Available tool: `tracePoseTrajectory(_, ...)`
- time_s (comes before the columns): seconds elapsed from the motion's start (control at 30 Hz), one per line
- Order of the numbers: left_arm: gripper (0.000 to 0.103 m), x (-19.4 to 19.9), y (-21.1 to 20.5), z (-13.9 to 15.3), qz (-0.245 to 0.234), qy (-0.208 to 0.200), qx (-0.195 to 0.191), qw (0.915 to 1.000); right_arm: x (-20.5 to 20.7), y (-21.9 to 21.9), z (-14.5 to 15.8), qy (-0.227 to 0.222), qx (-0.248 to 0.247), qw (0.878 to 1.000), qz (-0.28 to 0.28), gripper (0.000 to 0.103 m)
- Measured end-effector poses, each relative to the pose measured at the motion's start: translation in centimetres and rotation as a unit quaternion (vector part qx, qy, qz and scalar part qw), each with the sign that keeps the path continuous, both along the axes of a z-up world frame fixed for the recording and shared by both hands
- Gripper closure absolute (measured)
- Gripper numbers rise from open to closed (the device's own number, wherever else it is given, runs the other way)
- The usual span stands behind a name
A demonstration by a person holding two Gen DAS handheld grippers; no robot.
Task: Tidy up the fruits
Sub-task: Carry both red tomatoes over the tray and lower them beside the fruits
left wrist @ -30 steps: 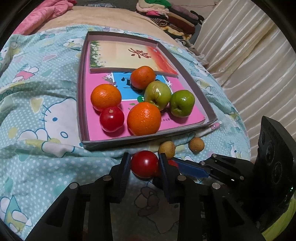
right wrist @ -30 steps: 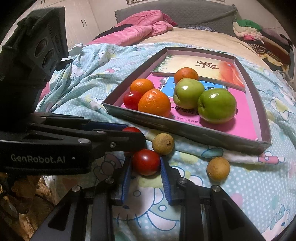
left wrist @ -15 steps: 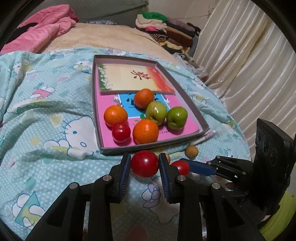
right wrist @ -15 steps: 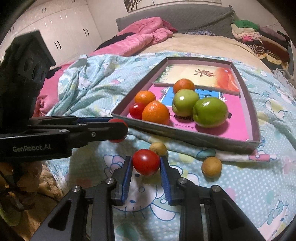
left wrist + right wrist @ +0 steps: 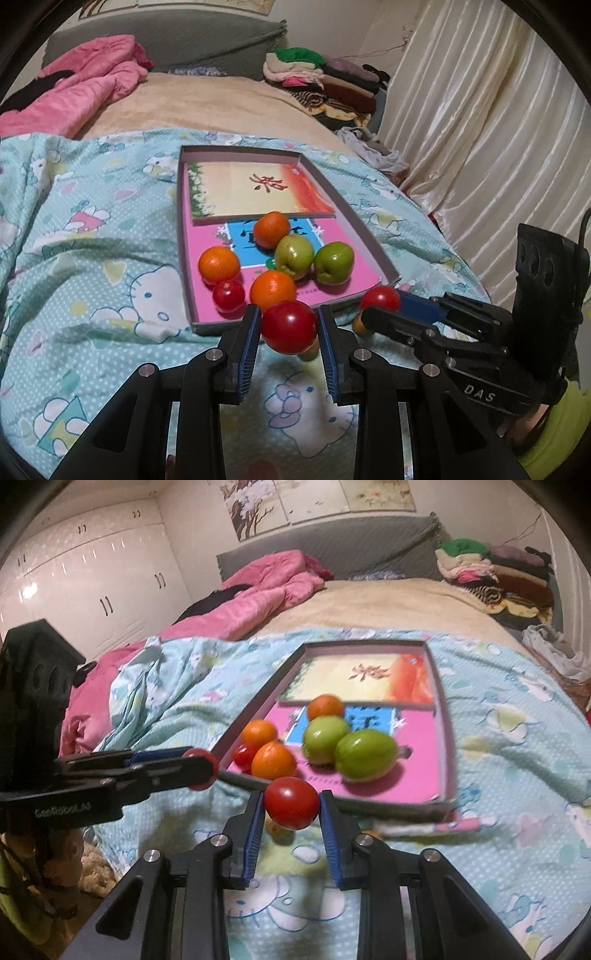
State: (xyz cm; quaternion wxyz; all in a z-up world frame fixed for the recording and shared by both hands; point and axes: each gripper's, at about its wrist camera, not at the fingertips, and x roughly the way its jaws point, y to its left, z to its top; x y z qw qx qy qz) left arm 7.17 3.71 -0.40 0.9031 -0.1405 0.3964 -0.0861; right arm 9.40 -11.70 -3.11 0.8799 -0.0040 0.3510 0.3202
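**Two tomatoes lifted, tray straight ahead**

Bedding sets the scene: a pale blue cartoon-print quilt (image 5: 92, 236) spread over the bed, with a shallow grey cardboard tray (image 5: 373, 243) lying on it.

Our left claw (image 5: 289, 326) is closed on a round red tomato (image 5: 289, 325), blue pads pressing both its sides, the fruit held clear above the quilt. Our right claw (image 5: 291, 805) is likewise closed on a second round red tomato (image 5: 291, 803). Each claw shows in the other's view, so the two hang side by side, just short of the tray's near wall.

What matters next, we judge, is that the tray lies directly forward of both claws, with its long axis running away from us. Just behind the near wall sit a small red tomato (image 5: 228, 294) and an orange tangerine (image 5: 273, 290), so the nearest strip is crowded. Two more tangerines and two green apples (image 5: 333, 262) crowd behind them; the bare pink floor (image 5: 354, 275) right of the apples lies nearer the right claw. A small brown round fruit (image 5: 277, 828) lies on the quilt under the claws, not yet collected.
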Motion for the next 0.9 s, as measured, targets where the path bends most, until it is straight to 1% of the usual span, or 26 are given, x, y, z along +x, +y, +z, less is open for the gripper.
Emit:
tracePoseTrajectory(0.33, 0.071, 1.0, -2.1, 0.8, -0.013, -0.011, 0.007, 0.9998, 1.5, -2.6, 1.5, -0.039, -0.005, 0.998, -0.049, 0.073)
tracePoseTrajectory(0.47, 0.071, 1.6, -2.9, 1.1, -0.018, -0.014, 0.009, 0.9997, 2.0, -3.7, 1.9, -0.047, -0.002, 0.997, -0.064, 0.073)
tracePoseTrajectory(0.63, 0.071, 2.4, -3.6, 1.1, -0.018, -0.013, 0.013, 0.9997, 2.3, -4.4, 2.3, -0.059, -0.006, 0.995, -0.075, 0.073)
tracePoseTrajectory(0.77, 0.071, 3.1, -4.1, 1.0, -0.018, -0.008, 0.018, 0.9997, 2.7, -4.5, 2.4, -0.060, -0.008, 0.995, -0.077, 0.073)
tracePoseTrajectory(0.9, 0.071, 3.5, -4.5, 0.7, -0.017, -0.004, 0.023, 0.9996, 2.7, -4.6, 2.8, -0.074, -0.009, 0.994, -0.078, 0.073)
